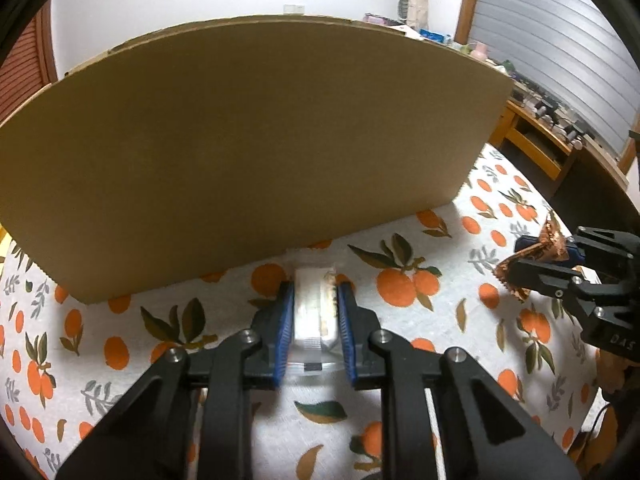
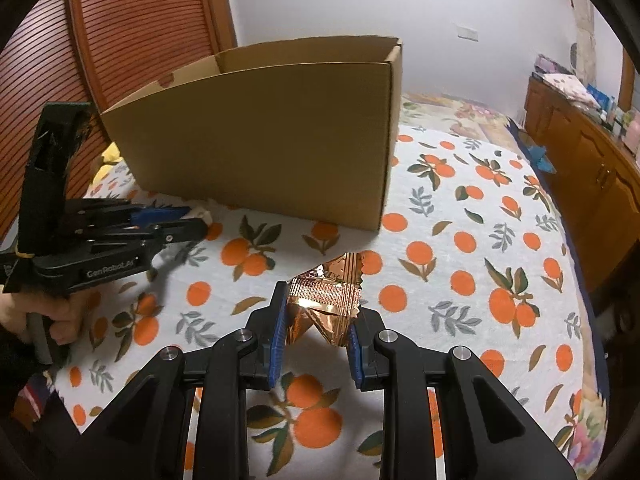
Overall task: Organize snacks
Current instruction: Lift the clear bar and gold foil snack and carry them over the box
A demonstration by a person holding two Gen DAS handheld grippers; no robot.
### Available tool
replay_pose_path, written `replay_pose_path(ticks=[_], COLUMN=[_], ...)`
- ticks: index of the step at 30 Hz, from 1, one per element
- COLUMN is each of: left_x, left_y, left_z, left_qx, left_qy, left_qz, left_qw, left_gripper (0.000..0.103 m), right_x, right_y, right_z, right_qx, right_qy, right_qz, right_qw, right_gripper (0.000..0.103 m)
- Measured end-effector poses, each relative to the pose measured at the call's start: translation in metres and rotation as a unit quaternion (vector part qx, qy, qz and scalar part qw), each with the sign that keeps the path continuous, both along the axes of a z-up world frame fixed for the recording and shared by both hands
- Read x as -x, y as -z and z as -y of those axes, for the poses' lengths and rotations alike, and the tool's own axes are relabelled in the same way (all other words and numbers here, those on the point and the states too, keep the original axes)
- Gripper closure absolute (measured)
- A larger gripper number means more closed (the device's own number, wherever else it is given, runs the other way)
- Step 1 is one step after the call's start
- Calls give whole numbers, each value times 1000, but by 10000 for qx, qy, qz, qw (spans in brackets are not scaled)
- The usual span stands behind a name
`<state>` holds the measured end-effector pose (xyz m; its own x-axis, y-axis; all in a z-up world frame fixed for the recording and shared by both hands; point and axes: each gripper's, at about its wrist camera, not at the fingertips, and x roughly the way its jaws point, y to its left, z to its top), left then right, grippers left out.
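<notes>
A clear, whitish snack packet (image 1: pixel 314 312) lies on the orange-print tablecloth (image 1: pixel 400 292), right in front of the cardboard box (image 1: pixel 248 152). My left gripper (image 1: pixel 316 292) is shut on it, both blue pads against its sides. In the right wrist view the left gripper (image 2: pixel 194 220) sits low at the box's (image 2: pixel 272 136) left front corner. My right gripper (image 2: pixel 318 308) is shut on a crumpled copper foil snack wrapper (image 2: pixel 328 292), held just above the cloth in front of the box. The left wrist view shows this right gripper (image 1: pixel 516 258) and the wrapper (image 1: pixel 552 236) at the far right.
The box is open at the top, and its tall near wall hides the inside. A person's hand (image 2: pixel 60 320) holds the left gripper's handle. A wooden cabinet (image 2: pixel 580 152) lines the right side and a slatted wooden door (image 2: pixel 140 32) stands behind the box.
</notes>
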<state>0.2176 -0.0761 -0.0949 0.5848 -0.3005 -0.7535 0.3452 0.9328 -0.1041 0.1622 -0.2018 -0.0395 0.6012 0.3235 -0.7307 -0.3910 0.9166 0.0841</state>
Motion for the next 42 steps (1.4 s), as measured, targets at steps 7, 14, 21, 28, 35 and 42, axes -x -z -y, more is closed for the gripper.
replay_pose_path(ticks=[7,14,21,28,35,42], left_x=[22,49,69,80,83,81], left_y=[-8,-27,-41,-52,-69,-86], left_z=[-1,-3,-2,-6,-16,-25], left_qx=[102,308,443,491,533,542], left_qy=[168,409,520,519,469,393], left_qz=[71,301,463,591,781,986], left_qw=[9998,9982,9966,9957,9944,9929], left_gripper=[85,85,84,84,84,84], right_x=[10,25,40,51,58,60], right_y=[3,1,-1,-10,-30,-49], right_z=[2,9,15,17,10,0], right_qx=[24,52,73,10,-72,-115], right_qy=[32,79,138,171,93,-57], right_qz=[16,125,245,367,592,789], right_qw=[10000,9999,9996,9992,9982,9968], right_gripper=[79,79,79,79,79,79])
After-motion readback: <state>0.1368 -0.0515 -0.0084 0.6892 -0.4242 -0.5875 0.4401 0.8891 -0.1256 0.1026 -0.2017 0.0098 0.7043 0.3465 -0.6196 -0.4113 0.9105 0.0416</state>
